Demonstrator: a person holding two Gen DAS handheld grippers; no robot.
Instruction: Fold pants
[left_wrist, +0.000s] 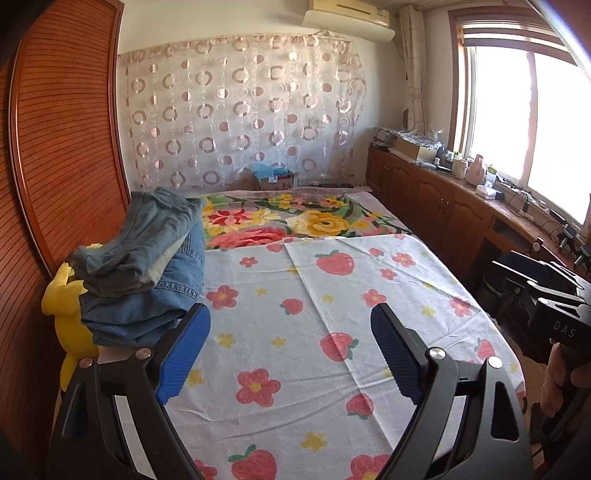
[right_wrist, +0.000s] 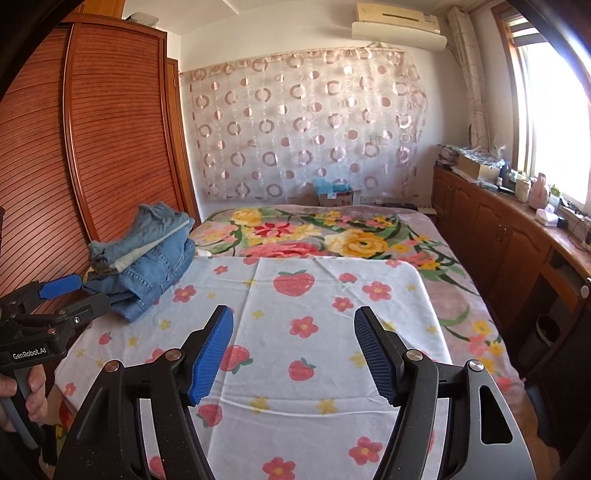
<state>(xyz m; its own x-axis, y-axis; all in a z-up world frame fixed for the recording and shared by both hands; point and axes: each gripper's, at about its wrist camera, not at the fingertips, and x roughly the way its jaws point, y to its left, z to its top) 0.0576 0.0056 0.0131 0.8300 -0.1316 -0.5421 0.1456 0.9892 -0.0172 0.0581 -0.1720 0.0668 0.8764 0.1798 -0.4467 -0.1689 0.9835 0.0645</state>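
The pile of blue denim pants (left_wrist: 144, 266) sits on the bed at about ten o'clock from the left gripper (left_wrist: 291, 343), close to the brown slatted wooden wardrobe door (left_wrist: 62, 147). The pants look folded and stacked, one on top of another. A yellow soft toy (left_wrist: 68, 314) pokes out just beside the pile at nine o'clock.

The left gripper has its blue ridged pads (left_wrist: 184, 354) wide apart, with nothing between them. The right gripper (right_wrist: 293, 350) also has its jaws apart and empty, and only the white towel with pink strawberries and flowers (right_wrist: 317, 306) shows under it. From the right gripper the pile is at about ten o'clock too, well apart from it.

The towel lies flat and bare on top of the big flowery blanket (left_wrist: 314, 218), which runs off to twelve o'clock.

My guess is that one pair is done and put on the pile, and the hands are free between pairs. No loose pants show on the bed. So the next move likely needs a new pair fetched and spread flat on the towel. Both grippers would need to pinch the cloth at its edges.
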